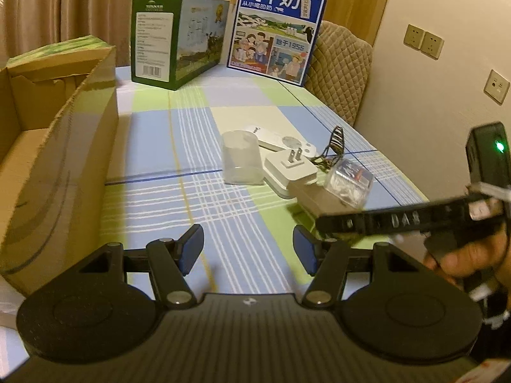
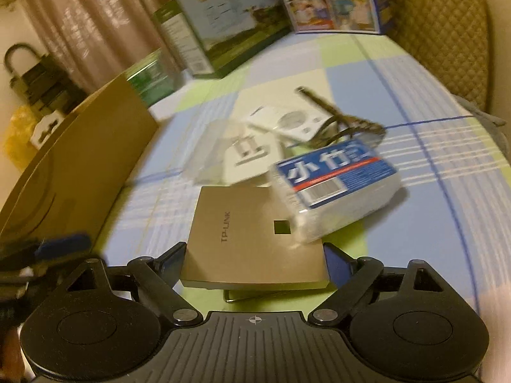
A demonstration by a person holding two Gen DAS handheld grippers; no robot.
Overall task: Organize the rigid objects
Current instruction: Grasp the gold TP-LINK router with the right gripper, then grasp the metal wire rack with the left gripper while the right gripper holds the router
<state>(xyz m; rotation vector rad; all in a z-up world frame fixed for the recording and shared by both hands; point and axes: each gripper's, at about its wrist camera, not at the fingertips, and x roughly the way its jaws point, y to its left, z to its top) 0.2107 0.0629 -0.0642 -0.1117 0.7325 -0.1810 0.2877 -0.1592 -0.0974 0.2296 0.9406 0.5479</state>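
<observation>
Left wrist view: I look down along the table (image 1: 198,146), farther back. Right wrist view: nearer, tilted, over the gold panel (image 2: 255,239). Shared: cardboard box (image 1: 64,159), clutter, milk cartons (image 1: 274,28).

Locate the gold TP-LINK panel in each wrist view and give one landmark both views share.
Left wrist view: the gold TP-LINK panel lies right of centre, partly hidden under a clear plastic box.
Right wrist view: it lies low in the centre, between the open right tongs.
Shared landmark: the white plug adapter just beyond it.
</observation>
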